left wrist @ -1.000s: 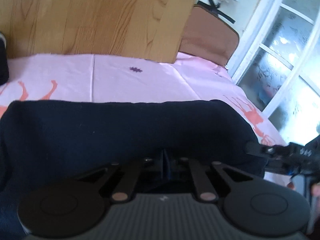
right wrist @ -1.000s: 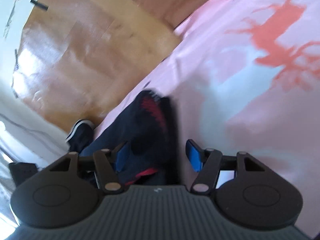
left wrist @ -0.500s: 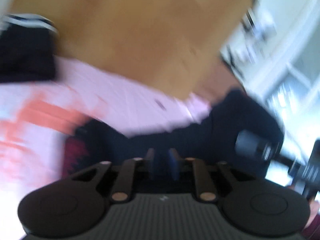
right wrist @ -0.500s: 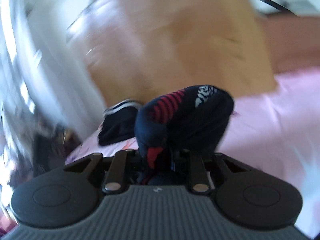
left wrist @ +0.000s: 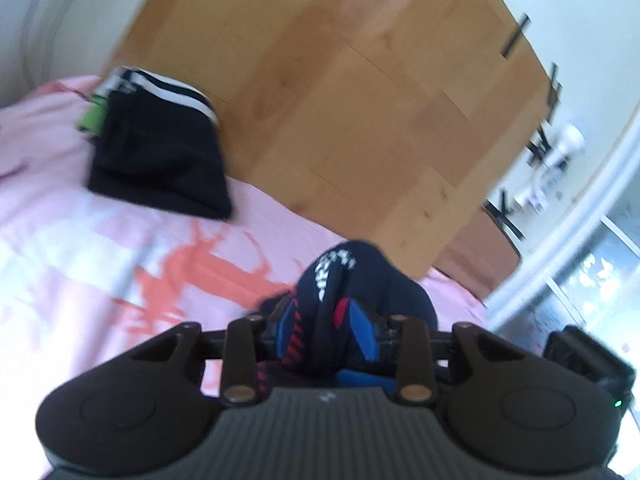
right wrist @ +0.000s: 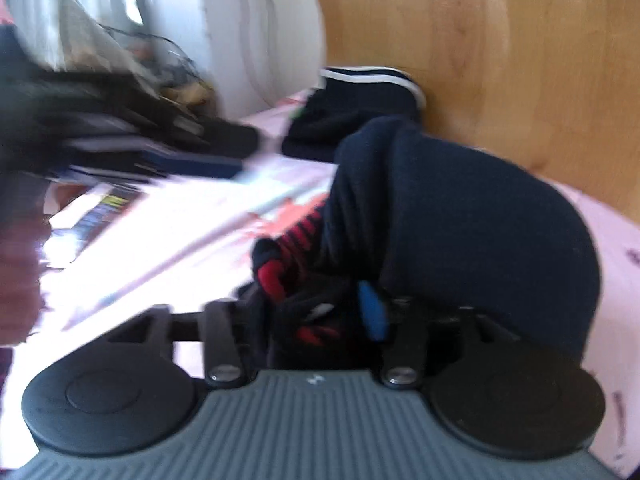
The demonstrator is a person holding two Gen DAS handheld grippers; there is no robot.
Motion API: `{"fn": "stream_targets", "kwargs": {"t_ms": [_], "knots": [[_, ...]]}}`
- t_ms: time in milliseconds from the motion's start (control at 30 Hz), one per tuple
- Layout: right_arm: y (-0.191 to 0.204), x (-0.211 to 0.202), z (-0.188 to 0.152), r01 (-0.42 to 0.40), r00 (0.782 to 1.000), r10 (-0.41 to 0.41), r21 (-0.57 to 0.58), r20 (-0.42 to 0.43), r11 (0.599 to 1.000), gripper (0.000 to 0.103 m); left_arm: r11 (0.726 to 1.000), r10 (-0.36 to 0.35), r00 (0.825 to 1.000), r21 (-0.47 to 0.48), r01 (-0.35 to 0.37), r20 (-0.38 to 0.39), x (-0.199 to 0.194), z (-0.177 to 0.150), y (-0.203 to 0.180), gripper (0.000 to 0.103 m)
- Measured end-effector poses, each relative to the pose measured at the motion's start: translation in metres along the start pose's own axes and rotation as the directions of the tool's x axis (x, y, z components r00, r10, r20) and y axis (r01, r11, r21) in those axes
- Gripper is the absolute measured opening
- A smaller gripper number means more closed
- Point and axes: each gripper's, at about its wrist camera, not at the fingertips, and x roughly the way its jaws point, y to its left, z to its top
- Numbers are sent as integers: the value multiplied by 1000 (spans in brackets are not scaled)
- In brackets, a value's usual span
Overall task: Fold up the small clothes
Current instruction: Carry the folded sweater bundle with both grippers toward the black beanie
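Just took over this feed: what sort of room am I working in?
Most likely a bedroom: a pink printed bedsheet against a wooden headboard, a window beside it, and a folded dark garment already set down.

Left tool [left wrist: 326, 330] grips bunched navy garment [left wrist: 360, 276] above pink sheet [left wrist: 120, 248]

Left gripper [left wrist: 326, 330]: a grey ribbed housing bore a small pale mark at its top centre, flanked by two round black discs, above which two black linkage bars each ended in a brass-coloured screw; the fingers [left wrist: 362, 330] carried blue pads. Right gripper [right wrist: 320, 312]: the same grey ribbed housing, black discs and screw-tipped bars appeared, with one blue pad visible just above the right bar, the opposite pad being hidden.
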Motion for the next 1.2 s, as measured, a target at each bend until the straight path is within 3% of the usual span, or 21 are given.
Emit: {"fn": "stream_targets", "kwargs": {"t_ms": [133, 233, 300, 400, 467, 533, 600, 633, 700, 1000, 1200], "knots": [[-9, -50, 2, -94, 989, 91, 15, 117, 995, 62, 999, -35, 999, 42, 35, -6, 9, -2, -16, 31], [-24, -77, 11, -90, 976, 78, 48, 202, 995, 60, 997, -19, 1000, 69, 19, -6, 11, -3, -23, 31], [-41, -80, 21, -28, 973, 10, 75, 231, 997, 44, 997, -12, 1000, 77, 13, -13, 14, -5, -27, 31], [-67, -64, 34, -7, 978, -27, 160, 205, 987, 26, 994, 23, 999, 111, -21, -23, 17, -11, -30, 31], [-83, -40, 42, -25, 985, -5, 171, 171, 985, 22, 990, 61, 997, 132, -56, -38, 23, -16, -30, 31], [-92, -9, 46, -14, 997, 2, 168, 76, 986, 16, 981, 131, 989, 154, -118, -73, 34, -21, -26, 29], [-91, 14, 36, 83, 996, -85, 101, 10, 991, 6, 971, 187, 978, 167, -171, -87, 43, -27, -19, 26], [-81, 21, 33, 132, 991, -132, 16, 34, 991, 6, 965, 199, 977, 185, -184, -71, 43, -28, -19, 26], [-71, 24, 35, 169, 985, -169, -1, 32, 986, 7, 959, 214, 975, 203, -197, -63, 42, -29, -18, 26], [-65, 15, 22, 193, 975, -188, -32, 121, 981, 11, 953, 231, 970, 220, -208, -81, 33, -29, -27, 26], [-59, -15, 20, 135, 967, -139, 35, 213, 990, 32, 953, 229, 973, 216, -215, -42, 19, -20, -35, 28]]}}
